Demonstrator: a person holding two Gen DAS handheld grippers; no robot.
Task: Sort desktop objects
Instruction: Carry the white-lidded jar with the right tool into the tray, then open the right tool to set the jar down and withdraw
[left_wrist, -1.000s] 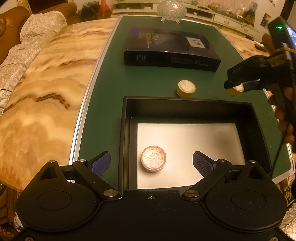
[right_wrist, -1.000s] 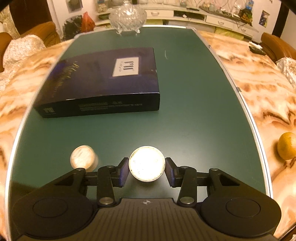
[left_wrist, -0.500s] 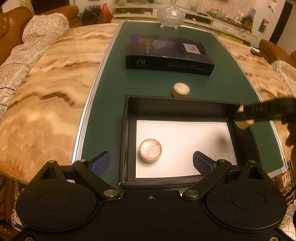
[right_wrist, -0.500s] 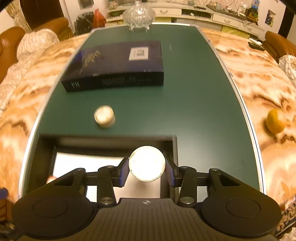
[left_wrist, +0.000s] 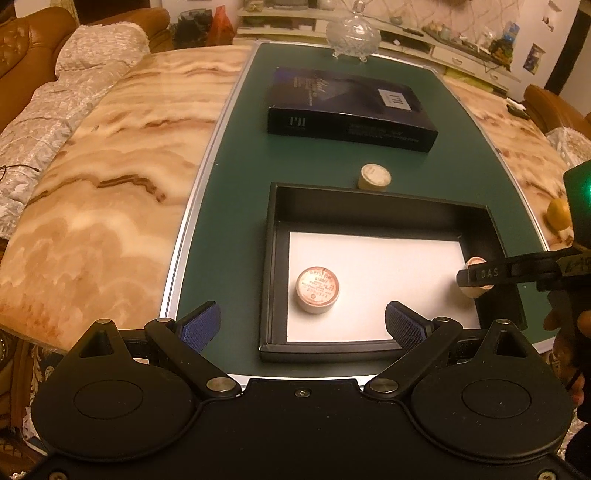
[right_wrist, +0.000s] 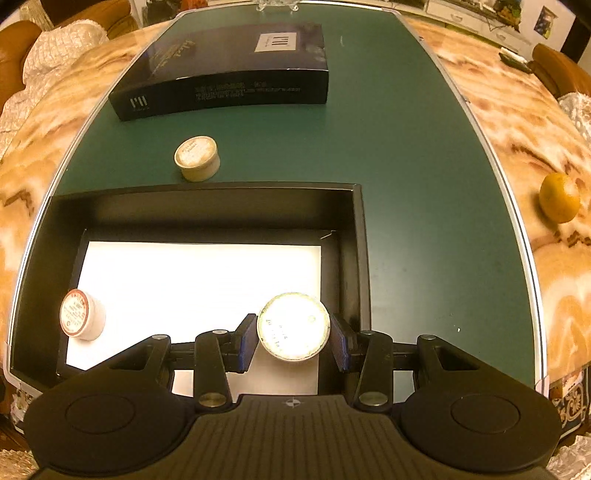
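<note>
A black tray (left_wrist: 274, 258) with a white floor lies on the green mat. Inside it, near the left, stands a small round jar with a red-printed lid (left_wrist: 317, 290) (right_wrist: 79, 314). My right gripper (right_wrist: 293, 338) is shut on a pale-lidded jar (right_wrist: 293, 325), held low over the tray's right side (right_wrist: 364, 258); the left wrist view shows that jar (left_wrist: 476, 282) between black fingers. Whether it touches the floor I cannot tell. A third cream jar (left_wrist: 374, 177) (right_wrist: 197, 157) sits on the mat just beyond the tray. My left gripper (left_wrist: 302, 325) is open above the tray's near edge.
A dark flat box (left_wrist: 351, 107) (right_wrist: 229, 70) lies on the mat beyond the jars, with a glass bowl (left_wrist: 352, 37) at the far end. An orange (right_wrist: 559, 197) rests on the marble table to the right. A hand (left_wrist: 569, 321) grips the right tool.
My right gripper has carried its jar from the mat back over the tray's far wall and down into the right side of the tray. My left gripper has drawn back slightly, still open.
</note>
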